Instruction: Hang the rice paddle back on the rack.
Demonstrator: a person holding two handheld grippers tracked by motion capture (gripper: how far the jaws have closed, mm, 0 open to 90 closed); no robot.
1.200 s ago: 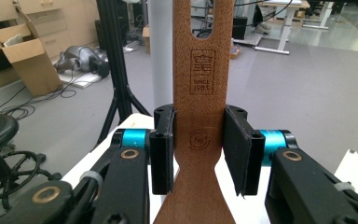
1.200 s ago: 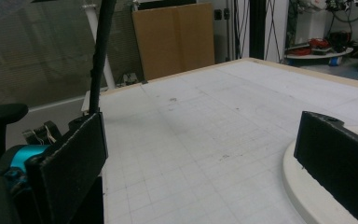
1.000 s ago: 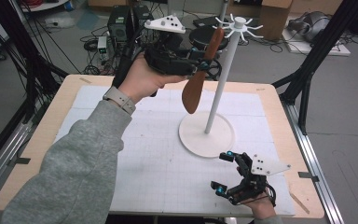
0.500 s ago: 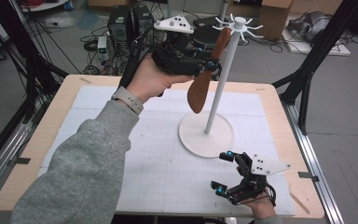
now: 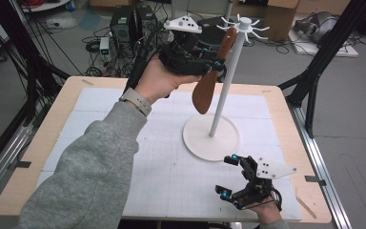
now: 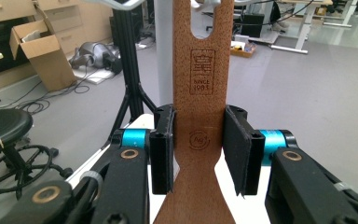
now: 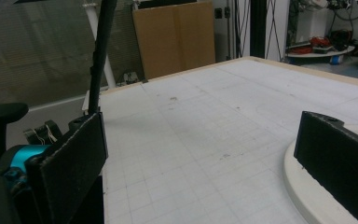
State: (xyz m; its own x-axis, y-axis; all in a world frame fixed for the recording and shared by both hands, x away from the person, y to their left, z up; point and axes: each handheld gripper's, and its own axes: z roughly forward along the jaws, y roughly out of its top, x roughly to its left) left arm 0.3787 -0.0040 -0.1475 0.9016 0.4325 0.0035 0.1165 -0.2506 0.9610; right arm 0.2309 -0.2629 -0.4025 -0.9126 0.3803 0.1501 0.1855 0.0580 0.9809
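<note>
Spatula point(image 6: 200, 93), clamped in the left gripper point(image 6: 200, 154) jaws, seems nearly hung on the rack point(image 5: 228, 67); next, seat its slot, while the right gripper point(image 5: 233, 179) rests open.

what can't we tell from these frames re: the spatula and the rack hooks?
- Left gripper view: top of the wooden spatula is cut off by the frame edge, so whether its slot sits on a hook is unknown.
- High view: rack hooks are too small to show contact.
- Right gripper view: stand base is partly hidden behind the jaw.
</note>
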